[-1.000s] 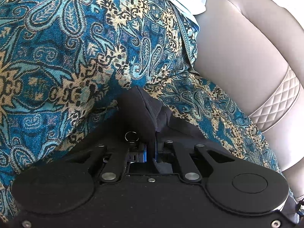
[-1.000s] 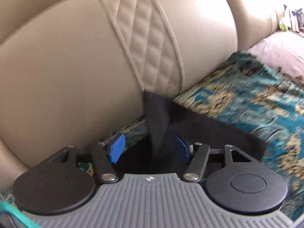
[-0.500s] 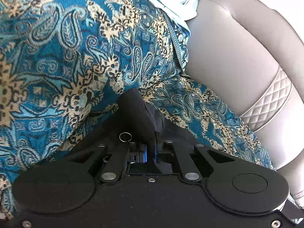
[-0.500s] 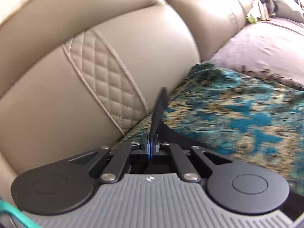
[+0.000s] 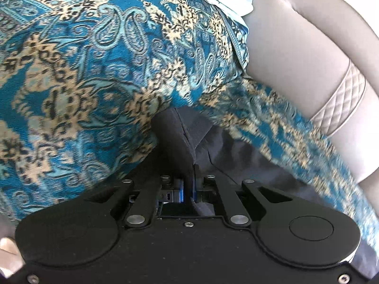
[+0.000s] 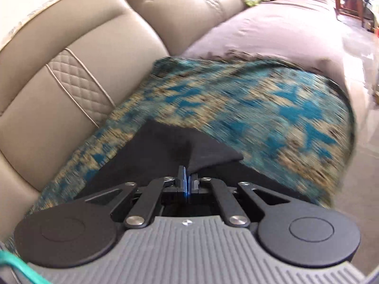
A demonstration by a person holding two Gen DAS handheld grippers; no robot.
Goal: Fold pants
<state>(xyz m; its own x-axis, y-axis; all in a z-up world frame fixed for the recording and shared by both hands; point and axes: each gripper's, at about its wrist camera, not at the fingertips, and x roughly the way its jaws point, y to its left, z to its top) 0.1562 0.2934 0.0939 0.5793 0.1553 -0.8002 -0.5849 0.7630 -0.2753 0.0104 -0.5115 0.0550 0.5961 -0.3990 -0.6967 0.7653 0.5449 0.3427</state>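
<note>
On a sofa draped with a teal paisley throw (image 6: pixel 260 99), the left gripper (image 5: pixel 188 184) and right gripper (image 6: pixel 187 179) each clench dark pants (image 6: pixel 170 146), apparently mid-fold; next, carry the edges across evenly.

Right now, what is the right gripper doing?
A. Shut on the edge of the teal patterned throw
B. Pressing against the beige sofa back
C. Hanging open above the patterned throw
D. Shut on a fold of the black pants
D: the right gripper is closed with black pants fabric pinched between its blue pads, above the patterned throw.
</note>
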